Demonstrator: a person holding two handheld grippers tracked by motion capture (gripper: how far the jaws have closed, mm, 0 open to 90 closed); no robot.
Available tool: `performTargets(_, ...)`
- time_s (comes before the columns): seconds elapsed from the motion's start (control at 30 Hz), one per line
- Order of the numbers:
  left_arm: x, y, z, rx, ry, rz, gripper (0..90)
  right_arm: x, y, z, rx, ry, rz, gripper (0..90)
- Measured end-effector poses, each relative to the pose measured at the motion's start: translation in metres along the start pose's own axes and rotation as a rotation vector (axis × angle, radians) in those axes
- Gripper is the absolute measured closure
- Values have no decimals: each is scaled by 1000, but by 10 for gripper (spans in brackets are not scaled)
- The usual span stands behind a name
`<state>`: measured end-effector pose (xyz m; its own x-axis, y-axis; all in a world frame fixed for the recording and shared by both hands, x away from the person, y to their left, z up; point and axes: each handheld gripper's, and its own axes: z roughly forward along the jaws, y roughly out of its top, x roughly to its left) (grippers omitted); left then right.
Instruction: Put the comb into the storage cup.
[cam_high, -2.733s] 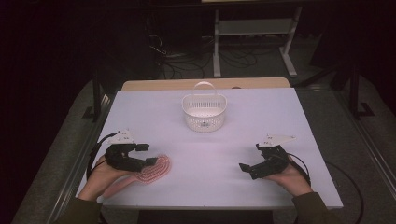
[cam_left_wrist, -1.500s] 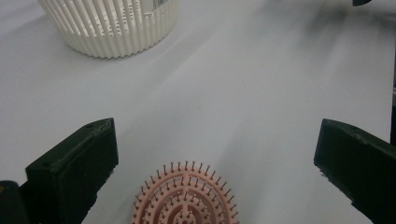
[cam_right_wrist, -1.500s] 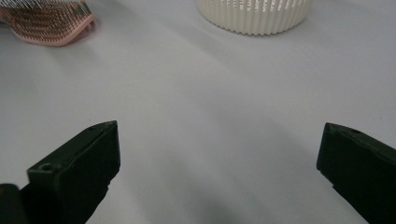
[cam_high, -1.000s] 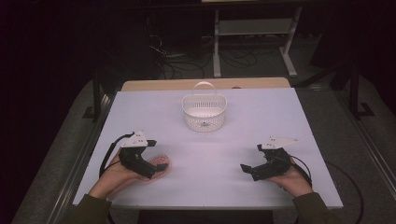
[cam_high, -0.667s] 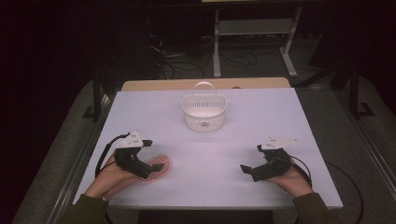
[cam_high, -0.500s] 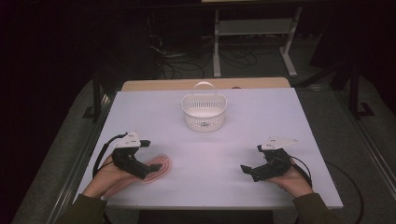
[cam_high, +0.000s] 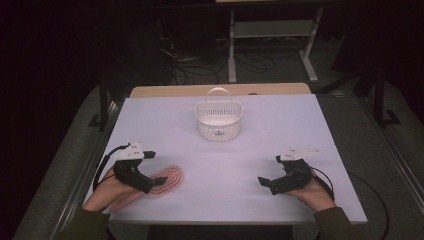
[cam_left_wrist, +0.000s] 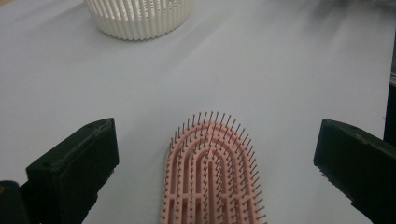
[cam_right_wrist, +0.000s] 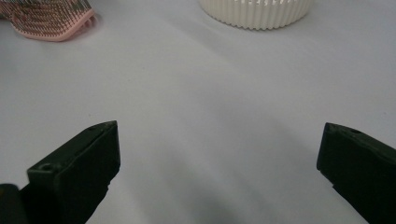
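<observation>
No writing is legible on anything. The pink brush (cam_left_wrist: 212, 172) lies bristles up on the table (cam_high: 250, 150) at lower left of the high view, its handle cut off in the left gripper view. The left gripper (cam_left_wrist: 215, 163) straddles it, jaws spread wide, not touching. The right gripper (cam_high: 265, 182), lower right, is likewise released. The basket (cam_high: 218, 120) stands upper centre.

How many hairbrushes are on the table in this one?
1. The pink hairbrush lies bristles up near the table's front left edge, between the open jaws of the left gripper. The white basket appears to hold none.
</observation>
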<state>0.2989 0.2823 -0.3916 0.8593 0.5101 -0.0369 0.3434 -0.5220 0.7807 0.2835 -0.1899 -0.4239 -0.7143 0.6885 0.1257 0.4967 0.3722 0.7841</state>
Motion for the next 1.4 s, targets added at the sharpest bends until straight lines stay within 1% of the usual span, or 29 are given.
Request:
performTargets(0.07, 0, -2, -4, -5, 6, -7, 0, 0, 0, 0, 0, -1, 0, 0)
performTargets(0.3, 1, -6, -10, -9, 16, -13, 0, 0, 0, -1, -4, -1, 3, 0)
performTargets(0.47, 1, -9, -14, -6, 23, -11, 0, -1, 1, -1, -4, 0, 2, 0)
performTargets(0.5, 2, -11, -16, -2, 32, -8, 0, -1, 1, -1, -4, -1, 1, 0)
performTargets(0.67, 3, -15, -21, 3, 44, -7, 0, -1, 1, 0, -3, -1, 1, 0)
performTargets(0.9, 5, -22, -34, -5, 60, -30, 0, -1, 2, -1, -7, -1, 2, 0)
performTargets(1.07, 7, -26, -38, -2, 67, -35, 0, -1, 2, -1, -9, 0, 2, 0)
performTargets(1.17, 8, -32, -42, 11, 77, -38, 0, -1, 2, -1, -10, 1, 2, 0)
performTargets(1.27, 8, -35, -43, 13, 78, -44, 0, -1, 2, -1, -9, 1, 3, 0)
performTargets(1.4, 6, -38, -41, 43, 69, -34, 0, -1, 2, 0, -9, 1, -1, 0)
